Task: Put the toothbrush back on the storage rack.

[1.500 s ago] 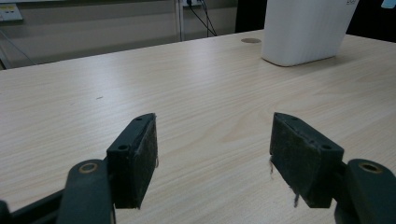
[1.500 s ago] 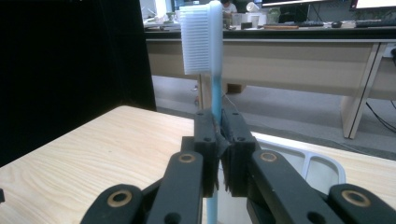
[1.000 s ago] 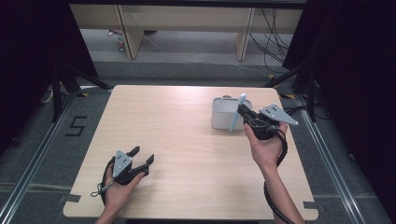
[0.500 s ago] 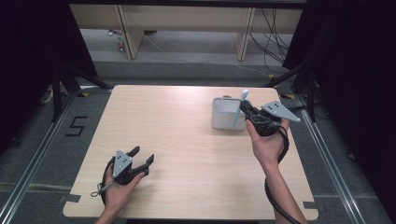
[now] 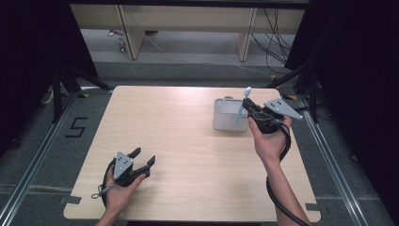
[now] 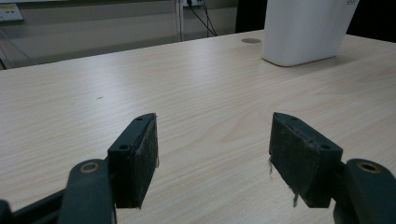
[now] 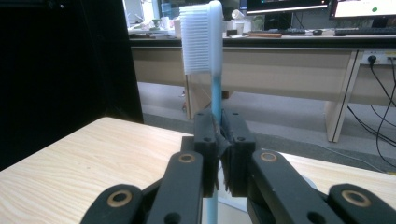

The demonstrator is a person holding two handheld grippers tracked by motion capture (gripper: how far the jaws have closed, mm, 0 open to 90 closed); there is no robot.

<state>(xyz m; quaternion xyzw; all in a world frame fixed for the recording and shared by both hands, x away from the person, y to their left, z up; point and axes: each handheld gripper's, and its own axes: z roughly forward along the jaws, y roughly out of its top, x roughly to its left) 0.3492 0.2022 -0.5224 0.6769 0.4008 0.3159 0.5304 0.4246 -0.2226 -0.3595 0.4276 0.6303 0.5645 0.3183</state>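
Observation:
A blue-handled toothbrush (image 5: 243, 106) with white bristles (image 7: 198, 39) stands upright, and my right gripper (image 5: 248, 109) is shut on its handle (image 7: 216, 100). It hangs over the right part of a white cup (image 5: 229, 115) at the table's right rear; the handle's lower end is hidden. The brush head points up. My left gripper (image 5: 143, 158) rests near the table's front left, open, with nothing between its pads (image 6: 140, 158). The white cup (image 6: 306, 30) appears far off in the left gripper view.
The wooden table (image 5: 188, 141) is bare between the two grippers. Black frames and curtains flank it, and a shelf unit (image 5: 188, 28) stands behind. A small round hole (image 6: 251, 40) marks the tabletop beside the cup.
My right gripper has lifted the toothbrush slightly and shifted it a little right over the cup. The left gripper has not moved.

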